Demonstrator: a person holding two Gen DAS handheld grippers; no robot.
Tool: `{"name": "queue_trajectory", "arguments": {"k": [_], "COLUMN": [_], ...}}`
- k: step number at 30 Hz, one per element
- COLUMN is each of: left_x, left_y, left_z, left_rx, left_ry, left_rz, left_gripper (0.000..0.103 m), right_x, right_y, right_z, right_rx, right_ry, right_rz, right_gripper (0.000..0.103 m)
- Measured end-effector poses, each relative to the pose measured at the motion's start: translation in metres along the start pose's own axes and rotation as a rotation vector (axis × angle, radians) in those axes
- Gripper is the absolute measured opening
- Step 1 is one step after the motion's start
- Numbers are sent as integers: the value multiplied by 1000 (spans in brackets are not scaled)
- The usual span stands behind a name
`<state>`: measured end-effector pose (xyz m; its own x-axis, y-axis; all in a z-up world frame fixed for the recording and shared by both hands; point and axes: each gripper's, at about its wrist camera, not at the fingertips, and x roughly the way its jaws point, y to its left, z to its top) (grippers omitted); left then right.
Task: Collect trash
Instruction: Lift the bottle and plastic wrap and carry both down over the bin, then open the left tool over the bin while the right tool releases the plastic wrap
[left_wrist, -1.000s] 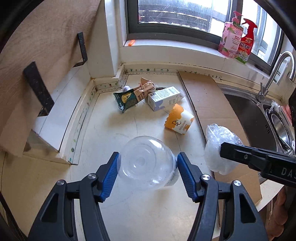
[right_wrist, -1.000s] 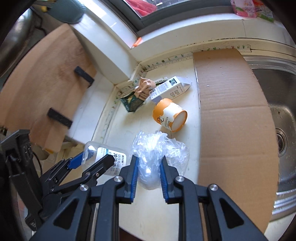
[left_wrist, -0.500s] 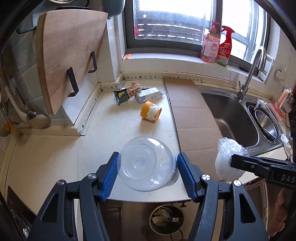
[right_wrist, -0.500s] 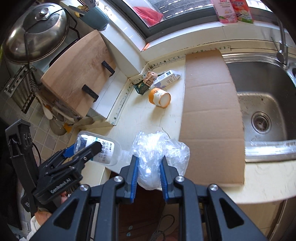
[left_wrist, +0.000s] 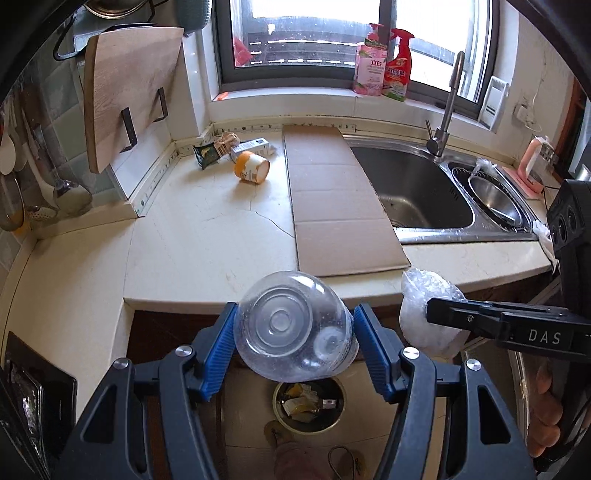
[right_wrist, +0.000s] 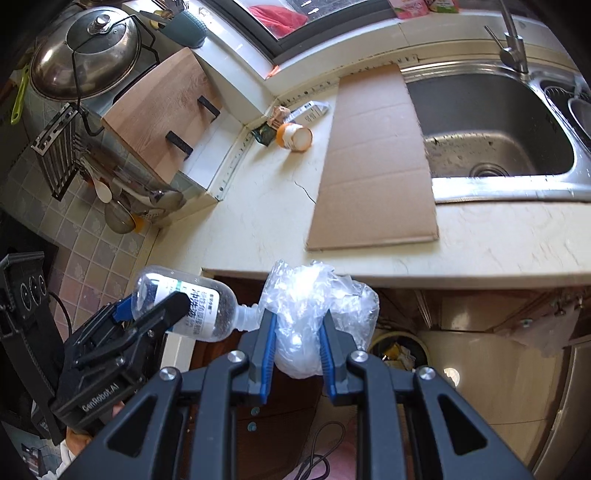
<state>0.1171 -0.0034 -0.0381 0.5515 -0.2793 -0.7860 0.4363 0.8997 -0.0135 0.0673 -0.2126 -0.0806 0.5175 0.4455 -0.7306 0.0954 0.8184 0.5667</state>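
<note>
My left gripper (left_wrist: 293, 338) is shut on a clear plastic bottle (left_wrist: 291, 325), held in the air off the counter's front edge; the bottle also shows in the right wrist view (right_wrist: 184, 304). My right gripper (right_wrist: 297, 338) is shut on a crumpled clear plastic bag (right_wrist: 317, 310), also seen in the left wrist view (left_wrist: 424, 310). A round trash bin (left_wrist: 308, 406) with scraps stands on the floor below both grippers. An orange cup (left_wrist: 252, 167), a white carton (left_wrist: 251, 144) and a dark wrapper (left_wrist: 208, 153) lie at the counter's back corner.
A flat cardboard sheet (left_wrist: 332, 199) lies on the counter beside the steel sink (left_wrist: 417, 188). A wooden cutting board (left_wrist: 125, 88) leans at the left. Spray bottles (left_wrist: 384, 62) stand on the windowsill. A foot (left_wrist: 291, 450) shows on the floor near the bin.
Both grippers have pulled back from the counter and past its front edge with the bottle and the bag still held. The bin on the floor has come into view below them.
</note>
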Motion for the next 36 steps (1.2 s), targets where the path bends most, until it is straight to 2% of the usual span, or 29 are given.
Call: {"name": "queue_trajectory", "arguments": {"k": [8, 17, 25, 36], "left_x": [23, 84, 170, 308], "left_y": [-30, -41, -29, 1], "left_z": [-49, -100, -149, -231], "left_rx": [-14, -45, -94, -162], "left_ry": [66, 205, 323, 432], "left_rz": [-42, -61, -65, -61], "left_gripper": [62, 62, 62, 62], "right_x": [11, 55, 135, 278], "right_y": [-29, -70, -118, -191], "right_z": [-40, -74, -104, -162], "right_rx": [5, 63, 139, 278], "right_ry": [56, 138, 256, 366], "right_rz": [-25, -57, -93, -118], "right_gripper": [21, 22, 22, 25]}}
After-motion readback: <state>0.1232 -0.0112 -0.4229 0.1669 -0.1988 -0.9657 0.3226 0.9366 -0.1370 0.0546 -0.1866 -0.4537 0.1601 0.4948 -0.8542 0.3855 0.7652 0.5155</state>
